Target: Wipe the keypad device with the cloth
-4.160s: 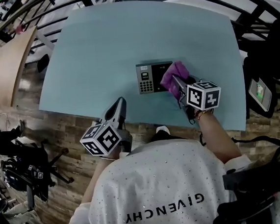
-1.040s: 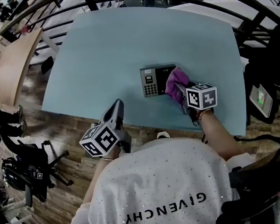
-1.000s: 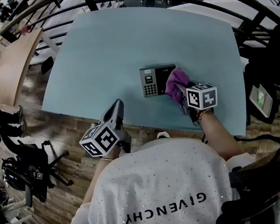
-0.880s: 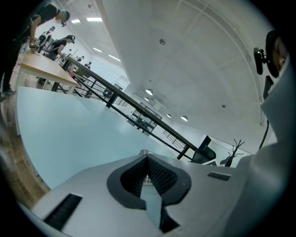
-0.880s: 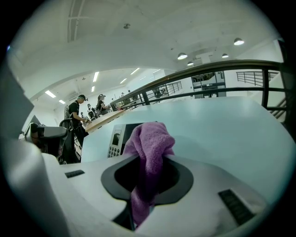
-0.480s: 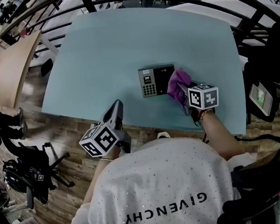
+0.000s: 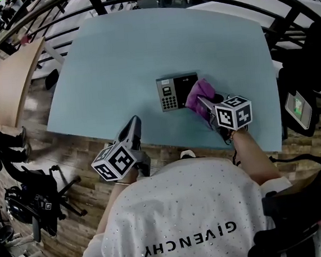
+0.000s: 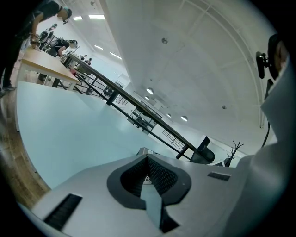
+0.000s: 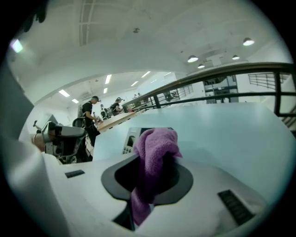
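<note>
The grey keypad device (image 7: 175,92) lies on the pale teal table (image 7: 141,42), keys at its left end. A purple cloth (image 7: 200,94) rests against the device's right end, bunched between the fingers of my right gripper (image 7: 204,102), which is shut on it. In the right gripper view the cloth (image 9: 155,152) sticks up out of the gripper (image 9: 149,181), with the keypad device (image 9: 131,139) just behind it. My left gripper (image 7: 136,123) hovers at the table's near edge, left of the device, shut with nothing in it. In the left gripper view that gripper (image 8: 149,184) points across the bare table.
The table's near edge runs just in front of both grippers, with wooden floor (image 7: 68,162) below it. Black railings (image 7: 285,17) curve round the far side. Office chairs (image 7: 25,194) stand at the left, and a wooden desk (image 7: 9,77) beyond them. A small screen (image 7: 297,106) sits at the right.
The right gripper has slid the cloth a little toward the device's right end. The left gripper has stayed put.
</note>
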### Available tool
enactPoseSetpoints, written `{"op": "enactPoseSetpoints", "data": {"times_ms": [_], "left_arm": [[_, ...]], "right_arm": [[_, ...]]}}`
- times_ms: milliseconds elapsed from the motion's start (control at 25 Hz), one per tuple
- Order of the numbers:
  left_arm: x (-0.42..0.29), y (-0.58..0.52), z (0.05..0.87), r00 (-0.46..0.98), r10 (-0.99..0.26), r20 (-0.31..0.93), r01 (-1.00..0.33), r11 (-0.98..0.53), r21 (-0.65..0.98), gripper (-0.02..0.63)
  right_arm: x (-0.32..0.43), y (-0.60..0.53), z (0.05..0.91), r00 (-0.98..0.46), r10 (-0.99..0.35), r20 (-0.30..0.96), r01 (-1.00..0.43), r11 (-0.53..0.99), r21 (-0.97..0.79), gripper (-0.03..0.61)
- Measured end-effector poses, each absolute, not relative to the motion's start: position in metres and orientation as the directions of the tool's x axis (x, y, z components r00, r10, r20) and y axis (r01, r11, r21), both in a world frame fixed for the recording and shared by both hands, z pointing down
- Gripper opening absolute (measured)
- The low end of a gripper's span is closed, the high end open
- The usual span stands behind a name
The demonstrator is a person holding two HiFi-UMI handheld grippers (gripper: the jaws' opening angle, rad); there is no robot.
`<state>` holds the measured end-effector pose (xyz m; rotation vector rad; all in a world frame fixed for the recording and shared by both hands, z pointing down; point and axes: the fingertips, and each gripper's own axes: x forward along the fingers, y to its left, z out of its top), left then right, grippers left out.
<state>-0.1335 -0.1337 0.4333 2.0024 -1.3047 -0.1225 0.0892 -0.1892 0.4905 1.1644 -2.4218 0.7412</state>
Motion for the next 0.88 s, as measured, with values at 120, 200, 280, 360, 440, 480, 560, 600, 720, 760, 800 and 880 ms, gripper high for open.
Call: {"op": "enactPoseSetpoints", "data": {"times_ms": [120, 200, 280, 360, 440, 480, 560, 600, 720, 760, 800, 880], "left_arm": [[-0.136, -0.132, 0.433, 0.478, -0.827, 0.296, -0.756, -0.216, 0.618, 0.005], [-0.137, -0.131, 0.433, 0.474, -0.829, 0.297, -0.758, -0.212, 0.617, 0.005], [-0.138, -0.130, 0.432, 0.467, -0.832, 0.299, -0.760, -0.205, 0.617, 0.005], [-0.140, -0.128, 0.432, 0.460, -0.835, 0.301, -0.763, -0.197, 0.616, 0.005], [-0.143, -0.125, 0.434, 0.450, -0.839, 0.305, -0.767, -0.187, 0.614, 0.005], [-0.146, -0.124, 0.435, 0.443, -0.842, 0.308, -0.769, -0.180, 0.614, 0.005], [-0.152, -0.122, 0.436, 0.429, -0.848, 0.311, -0.771, -0.164, 0.615, 0.005], [-0.155, -0.122, 0.436, 0.422, -0.851, 0.313, -0.772, -0.157, 0.615, 0.005], [-0.162, -0.121, 0.436, 0.408, -0.856, 0.317, -0.776, -0.142, 0.614, 0.005], [-0.163, -0.121, 0.437, 0.405, -0.857, 0.319, -0.777, -0.139, 0.614, 0.005], [-0.163, -0.120, 0.437, 0.403, -0.857, 0.321, -0.778, -0.136, 0.614, 0.005], [-0.163, -0.120, 0.438, 0.402, -0.856, 0.323, -0.778, -0.134, 0.614, 0.005]], "right_arm": [[0.062, -0.184, 0.484, -0.626, -0.564, 0.538, -0.744, 0.639, -0.195, 0.063], [0.047, -0.180, 0.487, -0.624, -0.531, 0.573, -0.704, 0.700, -0.117, 0.063], [0.034, -0.176, 0.492, -0.622, -0.499, 0.603, -0.662, 0.747, -0.064, 0.064], [0.024, -0.174, 0.497, -0.623, -0.479, 0.619, -0.632, 0.774, -0.037, 0.064], [0.018, -0.174, 0.501, -0.621, -0.472, 0.626, -0.619, 0.785, -0.022, 0.064], [0.016, -0.175, 0.503, -0.618, -0.472, 0.628, -0.618, 0.786, -0.017, 0.064], [0.014, -0.179, 0.508, -0.607, -0.475, 0.637, -0.624, 0.781, -0.012, 0.064], [0.015, -0.181, 0.510, -0.599, -0.477, 0.643, -0.630, 0.776, -0.012, 0.064], [0.016, -0.185, 0.515, -0.588, -0.477, 0.653, -0.644, 0.764, -0.021, 0.066], [0.016, -0.185, 0.516, -0.589, -0.476, 0.653, -0.648, 0.761, -0.029, 0.066], [0.016, -0.185, 0.517, -0.592, -0.474, 0.652, -0.652, 0.757, -0.042, 0.066], [0.017, -0.186, 0.519, -0.602, -0.469, 0.647, -0.663, 0.745, -0.077, 0.066]]}}
